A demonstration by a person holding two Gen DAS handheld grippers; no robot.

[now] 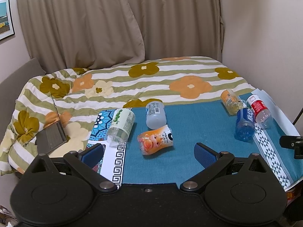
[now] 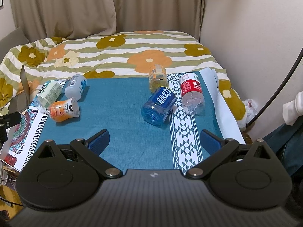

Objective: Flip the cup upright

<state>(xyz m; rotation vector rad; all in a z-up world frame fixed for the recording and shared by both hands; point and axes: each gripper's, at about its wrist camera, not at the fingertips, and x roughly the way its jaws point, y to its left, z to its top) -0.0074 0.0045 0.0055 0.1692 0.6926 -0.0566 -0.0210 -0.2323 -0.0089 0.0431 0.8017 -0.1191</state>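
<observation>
Several cups cut from plastic bottles lie on their sides on a teal cloth (image 1: 189,132). On the left lie an orange cartoon cup (image 1: 156,140) (image 2: 63,109), a green-labelled cup (image 1: 121,126) (image 2: 48,93) and a pale grey cup (image 1: 155,115) (image 2: 75,88). On the right lie a blue cup (image 1: 245,124) (image 2: 158,105), a red-labelled cup (image 1: 260,110) (image 2: 191,93) and a yellow cup (image 1: 231,101) (image 2: 158,78). My left gripper (image 1: 149,153) is open and empty, just short of the orange cup. My right gripper (image 2: 155,141) is open and empty, short of the blue cup.
A flower-patterned quilt (image 1: 123,79) covers the bed behind the cloth. A half-open laptop (image 1: 51,136) rests on the quilt at the left. Curtains (image 1: 113,22) hang at the back and a wall (image 2: 246,37) stands on the right. A patterned mat (image 2: 24,128) lies along the left edge.
</observation>
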